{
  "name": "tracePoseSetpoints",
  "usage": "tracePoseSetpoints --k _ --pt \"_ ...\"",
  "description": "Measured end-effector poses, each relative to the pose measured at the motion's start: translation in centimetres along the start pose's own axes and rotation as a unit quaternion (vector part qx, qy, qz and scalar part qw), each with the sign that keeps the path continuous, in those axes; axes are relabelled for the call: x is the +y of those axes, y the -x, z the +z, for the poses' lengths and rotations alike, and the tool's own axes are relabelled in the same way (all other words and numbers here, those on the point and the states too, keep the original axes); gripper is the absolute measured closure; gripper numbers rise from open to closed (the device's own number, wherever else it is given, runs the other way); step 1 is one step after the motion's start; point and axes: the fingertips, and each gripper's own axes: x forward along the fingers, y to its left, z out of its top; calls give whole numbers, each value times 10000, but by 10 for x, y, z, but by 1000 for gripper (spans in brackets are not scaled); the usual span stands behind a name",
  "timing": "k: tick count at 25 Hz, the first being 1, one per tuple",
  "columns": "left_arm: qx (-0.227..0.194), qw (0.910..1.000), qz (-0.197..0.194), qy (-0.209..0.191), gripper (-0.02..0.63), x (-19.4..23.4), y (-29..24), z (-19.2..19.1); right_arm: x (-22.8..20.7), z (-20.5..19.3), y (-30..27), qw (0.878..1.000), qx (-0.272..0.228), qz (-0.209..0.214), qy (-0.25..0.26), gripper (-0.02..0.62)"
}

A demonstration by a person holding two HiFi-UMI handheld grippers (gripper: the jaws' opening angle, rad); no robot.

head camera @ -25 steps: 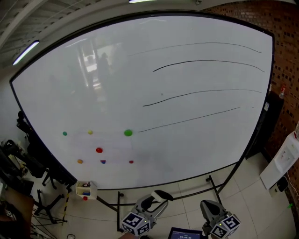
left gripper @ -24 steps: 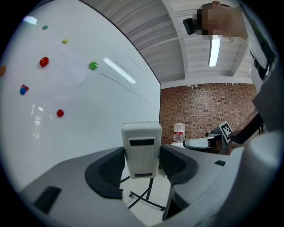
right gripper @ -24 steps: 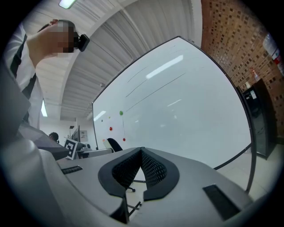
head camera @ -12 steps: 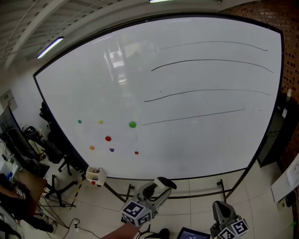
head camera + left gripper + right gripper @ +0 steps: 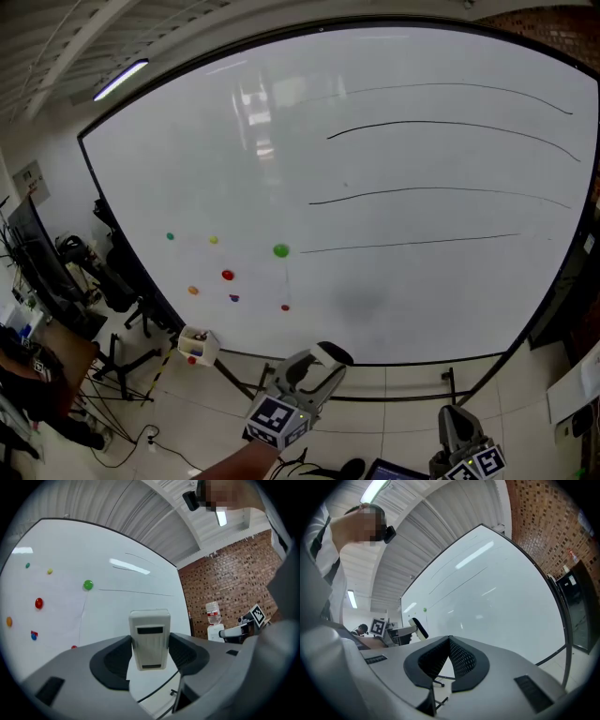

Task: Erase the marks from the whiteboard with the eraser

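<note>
The left claw [image 5: 150,651] is clamped on the eraser [image 5: 150,625], which stands upright between its jaws, clear of the whiteboard [image 5: 403,300]. Over the last second this claw has come up and forward toward the board's lower edge. The right claw [image 5: 449,657], jaws together and empty, has sunk low in the head view. The four black lines [image 5: 450,124] sit untouched, high at the right, so wiping has not begun and a long upward reach likely comes next.
</note>
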Motion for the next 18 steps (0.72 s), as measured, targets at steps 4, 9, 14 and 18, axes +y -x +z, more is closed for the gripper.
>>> tracePoseSetpoints --k 4,9,14,18 --pt "-178 9985 379 -361 325 35 -9 28 -7 2 -24 10000 45 20 22 568" --pt "-216 9900 1056 -915 325 91 -20 61 -4 8 -68 9996 94 155 193 568" --pt "-237 9847 1303 -1135 325 125 -31 86 -9 13 -95 9992 109 80 376 568" --pt "-293 9823 1372 -1243 324 137 -41 93 -9 12 -113 9990 99 61 420 568"
